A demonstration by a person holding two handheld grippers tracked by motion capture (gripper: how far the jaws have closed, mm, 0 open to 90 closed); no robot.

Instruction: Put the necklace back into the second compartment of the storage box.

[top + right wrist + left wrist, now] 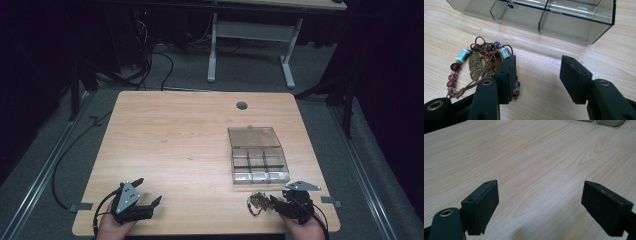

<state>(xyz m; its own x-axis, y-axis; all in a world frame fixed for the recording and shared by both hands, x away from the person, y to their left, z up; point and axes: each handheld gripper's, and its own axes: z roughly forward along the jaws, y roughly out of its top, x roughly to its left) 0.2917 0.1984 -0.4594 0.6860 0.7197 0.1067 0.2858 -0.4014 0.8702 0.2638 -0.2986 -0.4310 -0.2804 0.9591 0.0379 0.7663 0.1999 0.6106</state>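
Both black two-jaw grippers spread wide, holding nothing, at the near edge of the pale wooden table (pixel 175 130).

Left gripper (pixel 149 192): over bare wood. Beaded brown-cord bracelet with brass filigree pendant (pixel 477 66): beside the right gripper's (pixel 537 75) jaw. Smoky clear plastic compartment box (pixel 257 155): lid open, just beyond.

bracelet (pixel 477 66) partly behind claw; box (pixel 549 17) cropped

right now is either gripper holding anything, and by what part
Nothing is held. The left gripper is open over bare table. The right gripper is open too, the beaded bracelet lying beside one jaw.
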